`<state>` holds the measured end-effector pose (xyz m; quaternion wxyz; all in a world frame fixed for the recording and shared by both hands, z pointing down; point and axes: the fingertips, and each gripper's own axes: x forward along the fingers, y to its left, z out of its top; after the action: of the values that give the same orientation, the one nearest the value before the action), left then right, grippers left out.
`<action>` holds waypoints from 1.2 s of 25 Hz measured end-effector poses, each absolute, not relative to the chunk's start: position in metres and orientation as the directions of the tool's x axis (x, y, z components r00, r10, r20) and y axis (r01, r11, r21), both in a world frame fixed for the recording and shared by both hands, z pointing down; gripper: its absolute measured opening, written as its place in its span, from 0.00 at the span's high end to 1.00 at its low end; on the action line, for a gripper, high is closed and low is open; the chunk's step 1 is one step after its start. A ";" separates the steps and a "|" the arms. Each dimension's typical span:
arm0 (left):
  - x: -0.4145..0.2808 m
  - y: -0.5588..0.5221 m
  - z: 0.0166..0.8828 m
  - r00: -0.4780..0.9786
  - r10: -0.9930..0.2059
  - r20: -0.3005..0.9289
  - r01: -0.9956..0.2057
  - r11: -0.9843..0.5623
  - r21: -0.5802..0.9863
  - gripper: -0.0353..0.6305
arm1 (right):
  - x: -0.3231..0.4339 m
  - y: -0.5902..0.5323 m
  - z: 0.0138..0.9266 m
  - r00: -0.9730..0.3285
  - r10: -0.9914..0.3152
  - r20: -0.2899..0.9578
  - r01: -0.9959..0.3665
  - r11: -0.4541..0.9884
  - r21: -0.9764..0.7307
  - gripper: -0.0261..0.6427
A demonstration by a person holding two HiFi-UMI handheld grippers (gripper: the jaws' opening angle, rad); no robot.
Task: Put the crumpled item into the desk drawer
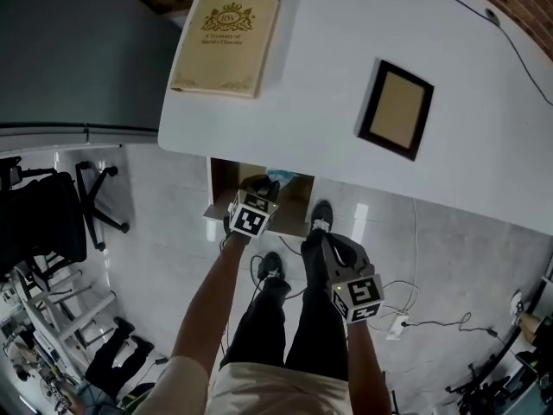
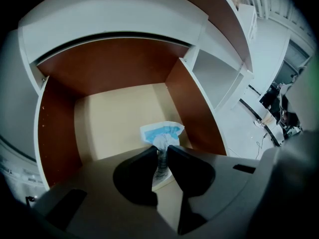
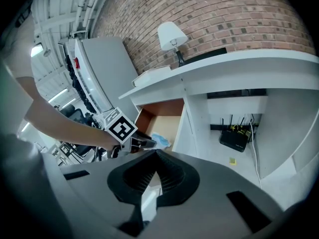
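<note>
Hiding much of the crumpled item (image 2: pixel 162 133), the left gripper (image 2: pixel 160 156) has its 2 jaws a narrow gap apart, pinching the item's twisted white middle between them. Only the blue-and-white end fans out clear of the tips, and the lower end is cut off behind the gripper body. In the head view the item is a small blue scrap at the desk (image 1: pixel 346 41) edge, which covers the back of the open drawer (image 2: pixel 99 118). The item's long axis runs along the line the gripper points, with the fanned end toward the drawer's back wall. It sits low inside the drawer, right of middle; whether it touches the pale floor cannot be told. The right gripper (image 3: pixel 157 171) is held apart from the drawer, its ribbed jaws together on nothing.
</note>
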<state>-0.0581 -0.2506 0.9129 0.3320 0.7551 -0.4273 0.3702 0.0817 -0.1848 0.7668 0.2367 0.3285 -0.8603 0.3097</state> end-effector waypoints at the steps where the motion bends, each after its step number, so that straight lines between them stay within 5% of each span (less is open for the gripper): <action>1: -0.058 -0.248 0.918 0.361 -0.389 0.848 -0.888 -0.421 0.185 0.83 | 0.082 -0.184 0.767 -0.674 -0.415 0.611 -0.710 0.593 -0.380 0.92; 19: -0.050 -0.243 0.948 0.336 -0.253 0.907 -0.791 -0.599 0.126 0.83 | 0.093 -0.187 0.775 -0.673 -0.376 0.637 -0.687 0.636 -0.350 0.92; 30: -0.044 -0.244 0.937 0.382 -0.235 0.894 -0.781 -0.599 0.176 0.74 | 0.089 -0.174 0.775 -0.662 -0.375 0.649 -0.700 0.618 -0.358 0.92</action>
<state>-0.0445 -0.2437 0.9366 0.3045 0.7734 -0.3286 0.4485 0.0888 -0.1739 0.7749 0.2663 0.3128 -0.8591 0.3052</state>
